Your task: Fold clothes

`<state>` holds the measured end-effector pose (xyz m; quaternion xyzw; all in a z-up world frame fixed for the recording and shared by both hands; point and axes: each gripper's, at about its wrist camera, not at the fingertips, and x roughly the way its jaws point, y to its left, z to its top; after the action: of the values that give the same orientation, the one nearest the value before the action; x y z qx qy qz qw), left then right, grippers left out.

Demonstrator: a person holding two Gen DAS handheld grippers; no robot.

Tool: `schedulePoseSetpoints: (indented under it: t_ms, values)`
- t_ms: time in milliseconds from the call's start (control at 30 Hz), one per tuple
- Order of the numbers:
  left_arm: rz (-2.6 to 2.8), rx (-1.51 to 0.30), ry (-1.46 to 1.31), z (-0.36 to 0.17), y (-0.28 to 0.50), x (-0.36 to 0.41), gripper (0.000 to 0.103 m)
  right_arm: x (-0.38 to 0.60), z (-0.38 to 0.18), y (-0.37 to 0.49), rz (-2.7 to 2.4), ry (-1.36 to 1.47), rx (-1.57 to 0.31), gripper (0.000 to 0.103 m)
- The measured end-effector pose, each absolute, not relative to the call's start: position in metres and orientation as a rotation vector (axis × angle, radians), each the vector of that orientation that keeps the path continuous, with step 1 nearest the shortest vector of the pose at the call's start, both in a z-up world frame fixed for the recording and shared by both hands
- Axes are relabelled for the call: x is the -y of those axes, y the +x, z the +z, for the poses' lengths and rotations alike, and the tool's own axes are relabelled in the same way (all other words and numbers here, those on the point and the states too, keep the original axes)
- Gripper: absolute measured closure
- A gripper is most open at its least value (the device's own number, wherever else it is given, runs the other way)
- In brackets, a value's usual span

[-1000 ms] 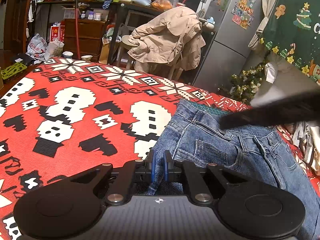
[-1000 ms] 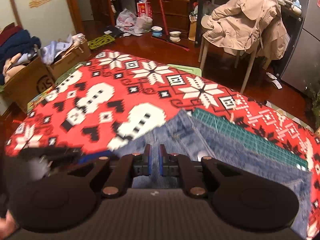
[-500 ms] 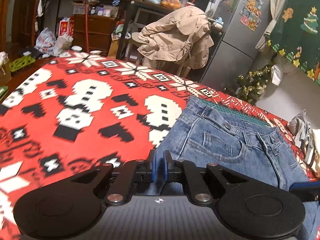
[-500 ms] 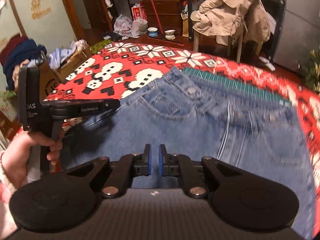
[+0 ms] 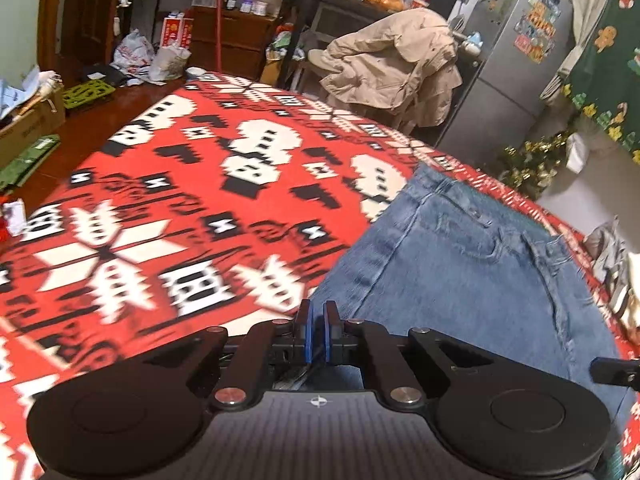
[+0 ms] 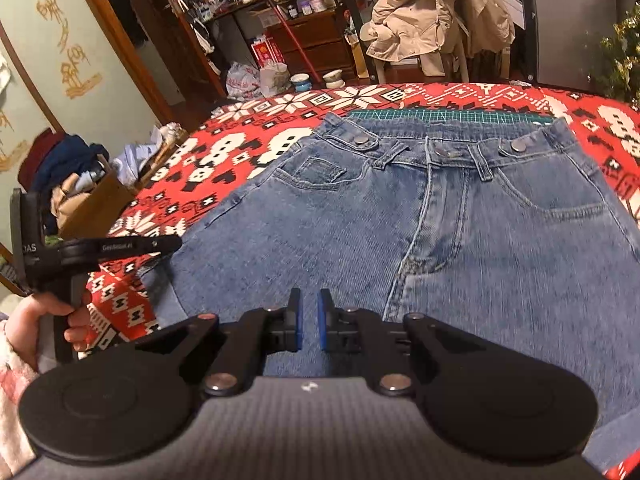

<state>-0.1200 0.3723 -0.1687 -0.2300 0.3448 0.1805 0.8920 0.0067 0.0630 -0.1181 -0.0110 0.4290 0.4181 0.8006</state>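
Jeans (image 5: 472,280) are lying flat on a red patterned cloth (image 5: 180,208) in the left wrist view, with the waistband at the far end. The left tongs (image 5: 316,334) are hovering at the garment's left edge, clenched almost fully. Blur makes it hard to say, but no denim seems to be caught between the blue pads. If the person is meaning to lift this edge for a fold, clenched pads may just be sliding over the fabric and dragging it crooked.

Right wrist view: the jeans (image 6: 460,232) are lying front side up, waistband touching a green cutting mat (image 6: 448,115) at the far end of the desk. The right tongs (image 6: 309,326) are hovering over the thigh area, nearly clenched and holding nothing. The left tongs (image 6: 168,242), held by a hand (image 6: 36,320), are sitting beside the garment's left side. Thick denim may be resisting a narrow grip, so a pinch taken from here could be slipping mid-fold, leaving the halves misaligned.
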Motion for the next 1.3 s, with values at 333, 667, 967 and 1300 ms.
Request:
schedulePoseSetpoints:
  t_ms: [333,667,967,1300]
  values:
    - [0.485,-0.776,-0.461,-0.153,-0.136,-0.378,0.097,-0.018,-0.121,-0.002,0.887,0.115,-0.897,0.091]
    - [0.416,-0.703,-0.846,-0.162,-0.165,-0.408,0.083,0.034,-0.122,0.003,0.8,0.196,-0.895,0.087]
    - [0.415,-0.649,-1.105,-0.178,-0.179,-0.41,0.067,0.042,-0.127,-0.001,0.801,0.216,-0.894,0.086]
    - [0.39,-0.582,-1.224,-0.189,-0.189,-0.405,0.067,0.041,-0.13,0.0,0.815,0.236,-0.897,0.085]
